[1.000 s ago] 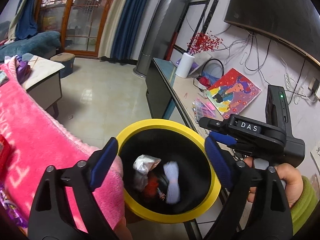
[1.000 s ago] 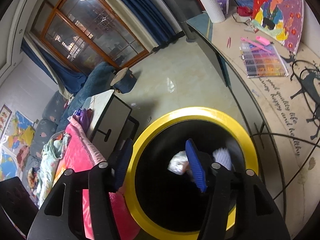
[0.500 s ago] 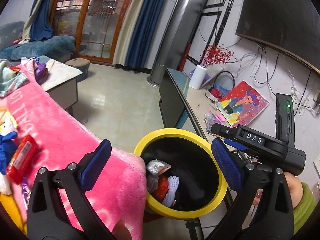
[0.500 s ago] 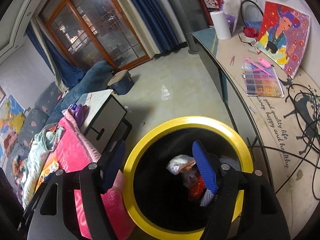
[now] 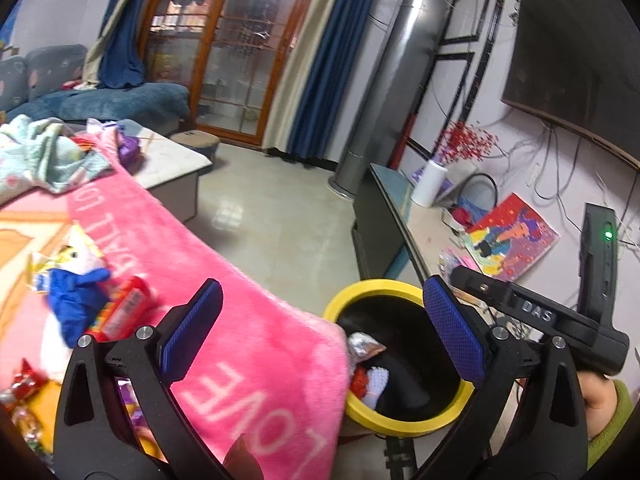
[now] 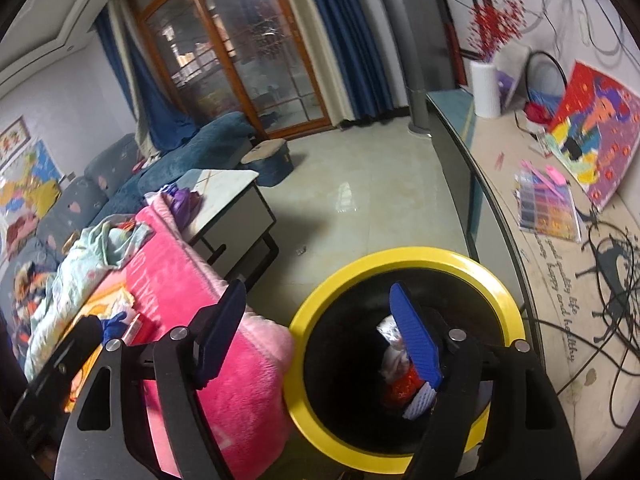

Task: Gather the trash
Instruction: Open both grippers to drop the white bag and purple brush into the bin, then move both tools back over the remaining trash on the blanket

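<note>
A yellow-rimmed black bin [image 5: 404, 424] [image 6: 404, 258] stands beside a pink blanket [image 5: 168, 240] [image 6: 176, 280]. Inside it lie a silver wrapper [image 5: 362, 346], red trash and a white net piece [image 5: 376, 384]. On the blanket lie a red packet [image 5: 126, 306], a blue rag [image 5: 74, 292] and more wrappers [image 5: 20, 380]. My left gripper [image 5: 320, 328] is open and empty, above the blanket's edge and the bin. My right gripper [image 6: 320, 332] is open and empty over the bin's left rim; its body [image 5: 560, 316] shows in the left wrist view.
A low TV cabinet [image 6: 560, 240] with a painting [image 6: 592, 128], a bead box [image 6: 548, 208], cables and a white vase [image 6: 486, 88] runs right of the bin. A white coffee table [image 6: 224, 200], a blue sofa [image 6: 172, 156] and a stool [image 6: 266, 156] stand beyond tiled floor.
Both grippers have pulled up and back from the bin and swung left, so more of the blanket and its litter shows. Both stay open and empty.
</note>
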`<state>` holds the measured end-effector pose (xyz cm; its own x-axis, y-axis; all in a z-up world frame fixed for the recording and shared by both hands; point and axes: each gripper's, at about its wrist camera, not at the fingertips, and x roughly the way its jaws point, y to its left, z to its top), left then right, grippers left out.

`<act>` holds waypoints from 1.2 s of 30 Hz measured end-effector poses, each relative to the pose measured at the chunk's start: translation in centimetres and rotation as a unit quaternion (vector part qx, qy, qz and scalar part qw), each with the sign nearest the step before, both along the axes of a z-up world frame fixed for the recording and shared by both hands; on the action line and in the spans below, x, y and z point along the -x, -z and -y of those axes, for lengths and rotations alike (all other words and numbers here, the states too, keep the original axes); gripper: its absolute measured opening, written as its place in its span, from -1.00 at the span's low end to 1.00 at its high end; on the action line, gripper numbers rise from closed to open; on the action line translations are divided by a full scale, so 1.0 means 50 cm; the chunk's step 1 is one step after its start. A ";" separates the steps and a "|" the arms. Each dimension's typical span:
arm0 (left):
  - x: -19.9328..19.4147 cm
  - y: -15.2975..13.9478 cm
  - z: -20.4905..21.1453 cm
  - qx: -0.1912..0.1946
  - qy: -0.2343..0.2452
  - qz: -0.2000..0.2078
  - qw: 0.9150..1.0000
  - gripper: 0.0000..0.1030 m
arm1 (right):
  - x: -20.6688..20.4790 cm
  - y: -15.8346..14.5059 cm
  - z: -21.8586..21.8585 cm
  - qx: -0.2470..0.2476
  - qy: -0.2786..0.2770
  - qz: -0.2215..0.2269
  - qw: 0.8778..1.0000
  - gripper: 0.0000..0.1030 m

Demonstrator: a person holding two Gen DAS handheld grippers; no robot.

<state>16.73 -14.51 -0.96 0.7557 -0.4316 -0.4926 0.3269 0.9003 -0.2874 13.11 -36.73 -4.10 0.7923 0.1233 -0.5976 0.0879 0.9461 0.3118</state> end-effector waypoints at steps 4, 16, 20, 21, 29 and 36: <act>0.007 -0.013 -0.043 -0.001 -0.027 0.012 1.000 0.79 | 0.008 -0.014 -0.035 0.013 -0.016 0.014 1.000 0.40; 0.019 -0.044 -0.157 0.001 -0.102 0.039 0.994 0.79 | 0.030 -0.032 -0.143 0.041 -0.067 0.041 0.996 0.42; 0.020 -0.046 -0.198 0.003 -0.129 0.041 0.991 0.79 | 0.035 -0.034 -0.180 0.050 -0.086 0.048 0.994 0.42; 0.021 -0.047 -0.211 0.005 -0.138 0.042 0.990 0.79 | 0.036 -0.034 -0.187 0.052 -0.089 0.049 0.993 0.43; 0.022 -0.044 -0.278 0.009 -0.181 0.041 0.983 0.79 | 0.043 -0.021 -0.256 0.073 -0.131 0.046 0.988 0.49; 0.006 -0.027 -0.327 0.003 -0.210 0.024 0.977 0.79 | 0.047 0.002 -0.336 0.096 -0.179 0.039 0.978 0.49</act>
